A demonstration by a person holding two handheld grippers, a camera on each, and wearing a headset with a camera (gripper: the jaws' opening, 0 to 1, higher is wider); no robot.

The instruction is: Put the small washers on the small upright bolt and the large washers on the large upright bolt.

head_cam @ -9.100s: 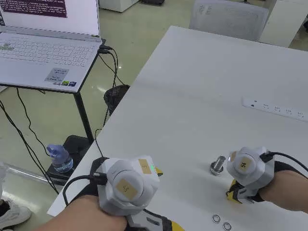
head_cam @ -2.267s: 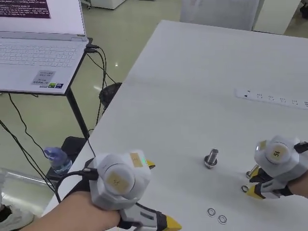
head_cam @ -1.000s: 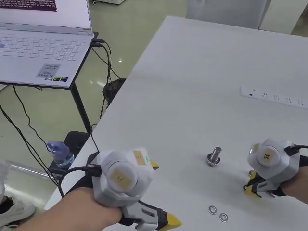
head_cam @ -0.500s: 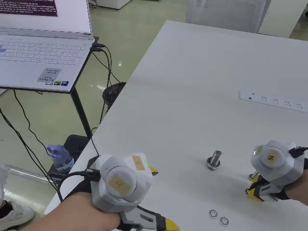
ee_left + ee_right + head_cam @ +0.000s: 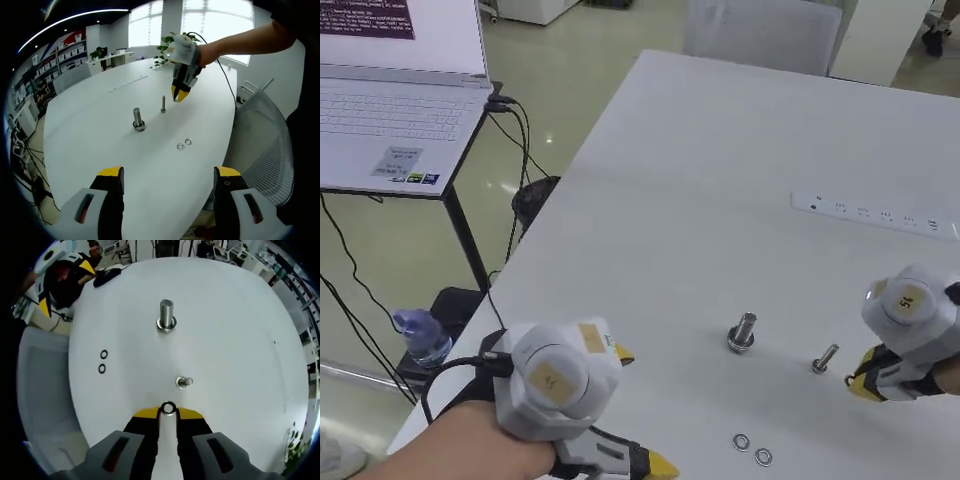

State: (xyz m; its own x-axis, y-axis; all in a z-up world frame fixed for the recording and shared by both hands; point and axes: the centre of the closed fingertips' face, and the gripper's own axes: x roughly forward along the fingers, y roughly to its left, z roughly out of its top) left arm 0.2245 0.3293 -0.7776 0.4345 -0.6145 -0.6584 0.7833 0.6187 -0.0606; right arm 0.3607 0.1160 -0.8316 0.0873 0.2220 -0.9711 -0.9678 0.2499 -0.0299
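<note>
White bench [image 5: 720, 180] holds the large bolt [image 5: 741, 333] and, to its right, the small bolt [image 5: 823, 358], near which the right gripper [image 5: 169, 413] pinches 1 washer [image 5: 169, 407] by its rim, probably light, stiff and slippery; the left gripper [image 5: 167, 172] hangs spread, 2 loose washers [image 5: 741, 441] lying nearer.

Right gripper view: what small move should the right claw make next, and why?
Probably ease the right claw forward until the washer pinched at its tips hangs over the small upright bolt. That bolt stands just ahead of the tips, slightly to one side, and its top looks bare, so a short advance with a slight sideways correction seems enough before lowering.
</note>
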